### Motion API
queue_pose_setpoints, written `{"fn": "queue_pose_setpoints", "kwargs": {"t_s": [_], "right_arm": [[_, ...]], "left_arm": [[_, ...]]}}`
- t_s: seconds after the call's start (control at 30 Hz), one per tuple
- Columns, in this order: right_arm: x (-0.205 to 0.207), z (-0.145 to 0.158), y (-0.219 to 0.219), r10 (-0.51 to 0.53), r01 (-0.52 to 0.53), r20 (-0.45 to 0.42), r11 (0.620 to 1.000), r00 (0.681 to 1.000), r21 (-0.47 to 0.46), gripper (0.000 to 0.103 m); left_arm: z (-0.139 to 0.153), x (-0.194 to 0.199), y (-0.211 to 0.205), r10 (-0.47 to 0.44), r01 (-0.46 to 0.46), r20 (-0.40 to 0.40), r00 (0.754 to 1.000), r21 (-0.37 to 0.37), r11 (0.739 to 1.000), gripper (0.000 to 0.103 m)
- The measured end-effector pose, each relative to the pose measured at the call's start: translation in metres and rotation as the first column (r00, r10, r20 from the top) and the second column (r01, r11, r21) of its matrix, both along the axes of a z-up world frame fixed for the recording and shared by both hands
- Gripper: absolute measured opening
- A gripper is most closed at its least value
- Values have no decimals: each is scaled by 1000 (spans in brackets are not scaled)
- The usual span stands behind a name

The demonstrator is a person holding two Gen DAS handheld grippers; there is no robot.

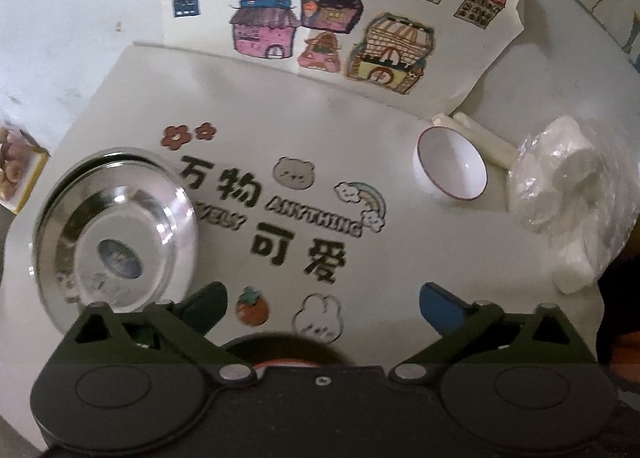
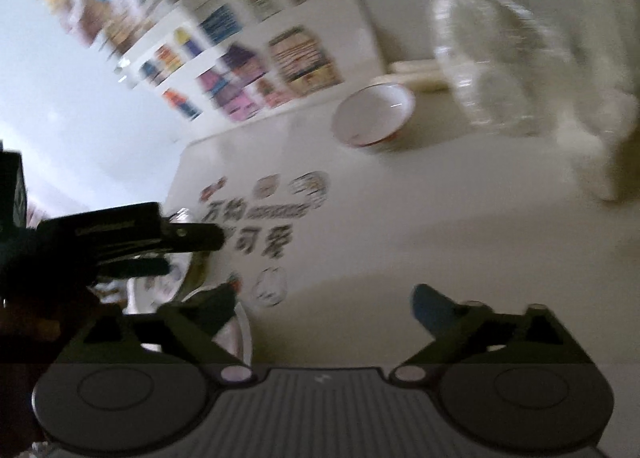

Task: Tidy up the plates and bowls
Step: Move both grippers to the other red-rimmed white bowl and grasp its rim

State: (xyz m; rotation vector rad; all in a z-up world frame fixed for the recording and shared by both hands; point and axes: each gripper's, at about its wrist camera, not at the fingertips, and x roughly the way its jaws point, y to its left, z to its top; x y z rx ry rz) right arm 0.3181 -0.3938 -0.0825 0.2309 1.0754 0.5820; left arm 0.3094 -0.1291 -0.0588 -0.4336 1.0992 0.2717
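- Steel plate [image 1: 116, 234] lies on the white mat [image 1: 360, 146] at its left side, its shiny rim just ahead of the left gripper's [image 1: 322, 306] left finger; a second rim seems to show under it.
- White bowl [image 1: 450, 164] with a dark red rim stands upright at the mat's far right, well apart from the plate.
- Left gripper hovers over the near edge of the mat, fingers [image 1: 442, 308] spread wide, nothing between them.
- Right gripper [image 2: 324, 306] also has its fingers [image 2: 432, 308] wide apart and empty; its view is blurred.
- In the right view the left gripper [image 2: 120, 234] shows dark at the left, above the plate [image 2: 192, 270], and the bowl [image 2: 374, 116] stands far ahead.
- A plastic bag [image 1: 560, 186] of white stuff lies just right of the bowl, with pale sticks [image 1: 480, 138] behind it.
- Printed letters and cartoon figures [image 1: 292, 214] cover the mat between plate and bowl.
- A sheet of coloured house drawings [image 1: 340, 18] lies on the counter [image 1: 72, 38] beyond the mat.
- A small box [image 1: 18, 166] with round snacks sits at the left edge.
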Motion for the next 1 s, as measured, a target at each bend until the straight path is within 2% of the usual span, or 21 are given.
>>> {"fn": "queue_pose_setpoints", "kwargs": {"t_s": [0.2,0.33,0.47,0.63,0.9,1.0], "right_arm": [[24,-8,-26,-102,102,-15,995,995,-8,103],[43,-15,-30,-133,134,22,991,991,-27,103],[68,-26,-24,-142,144,29,989,989,-46,103],[88,-29,-13,-149,150,61,988,987,-22,103],[113,-40,11,-157,161,103,987,982,-30,103],[121,-45,18,-164,170,108,985,980,-43,97]], "left_arm": [[-13,31,-10,-8,8,-24,1000,16,1000,102],[-18,58,-12,-25,25,-6,1000,23,999,102],[-18,89,-11,-46,44,40,998,45,998,102],[-23,131,-10,-108,104,49,993,84,991,102],[-41,176,-12,-206,203,5,979,144,968,102],[-47,183,-14,-229,230,-22,973,164,959,102]]}}
